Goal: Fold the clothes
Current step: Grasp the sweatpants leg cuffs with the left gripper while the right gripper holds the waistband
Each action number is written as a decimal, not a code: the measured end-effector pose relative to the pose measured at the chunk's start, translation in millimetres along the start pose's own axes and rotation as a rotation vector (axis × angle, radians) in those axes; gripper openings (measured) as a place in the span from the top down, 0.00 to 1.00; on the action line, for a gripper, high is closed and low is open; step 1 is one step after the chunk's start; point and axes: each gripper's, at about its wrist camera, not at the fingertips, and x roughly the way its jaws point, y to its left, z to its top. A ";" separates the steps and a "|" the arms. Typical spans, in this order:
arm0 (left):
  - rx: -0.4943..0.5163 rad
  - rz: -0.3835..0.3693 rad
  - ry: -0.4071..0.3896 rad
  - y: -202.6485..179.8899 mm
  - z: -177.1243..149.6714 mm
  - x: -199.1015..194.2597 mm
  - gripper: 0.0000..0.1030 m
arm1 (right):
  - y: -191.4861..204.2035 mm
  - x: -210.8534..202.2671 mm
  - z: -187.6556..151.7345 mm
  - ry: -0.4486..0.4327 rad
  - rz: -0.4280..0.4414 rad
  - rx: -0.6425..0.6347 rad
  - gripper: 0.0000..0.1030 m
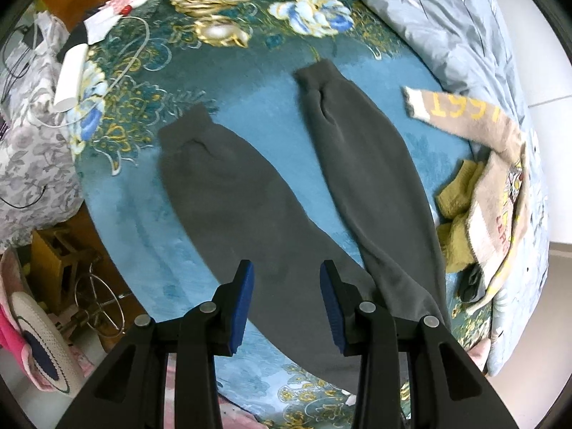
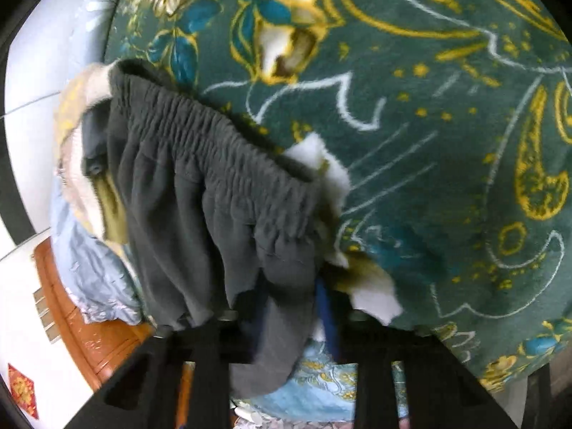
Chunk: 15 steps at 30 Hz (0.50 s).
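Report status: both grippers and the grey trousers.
Left gripper open, empty, above dark grey fleece trousers. Right gripper shut on their waistband. Beige sweater alongside.

Grey trousers [image 2: 200, 193], elastic waistband bunched, gathered in right tool [image 2: 286, 321], on green floral blanket [image 2: 429, 125]

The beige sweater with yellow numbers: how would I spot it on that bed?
Start at the teal flowered blanket covering the bed, where dark grey trousers lie spread out. Beyond the trousers' right-hand leg, by the pale blue quilt, lies the beige sweater. It alone carries yellow numbers; the olive-yellow garment beside it is plain.
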 end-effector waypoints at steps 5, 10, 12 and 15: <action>-0.045 -0.013 -0.010 30.5 20.7 -4.4 0.62 | 20.2 -17.9 -7.5 -0.015 -0.028 -0.054 0.93; -0.119 -0.039 0.015 64.9 39.8 8.2 0.62 | 7.4 -73.8 -27.9 -0.110 -0.019 -0.074 0.94; -0.129 -0.045 0.024 75.4 43.4 16.1 0.62 | -24.5 -92.8 -25.9 -0.178 -0.095 0.003 0.94; -0.147 -0.036 0.049 90.6 50.5 33.4 0.62 | -50.5 -91.4 -26.1 -0.132 -0.131 0.150 0.94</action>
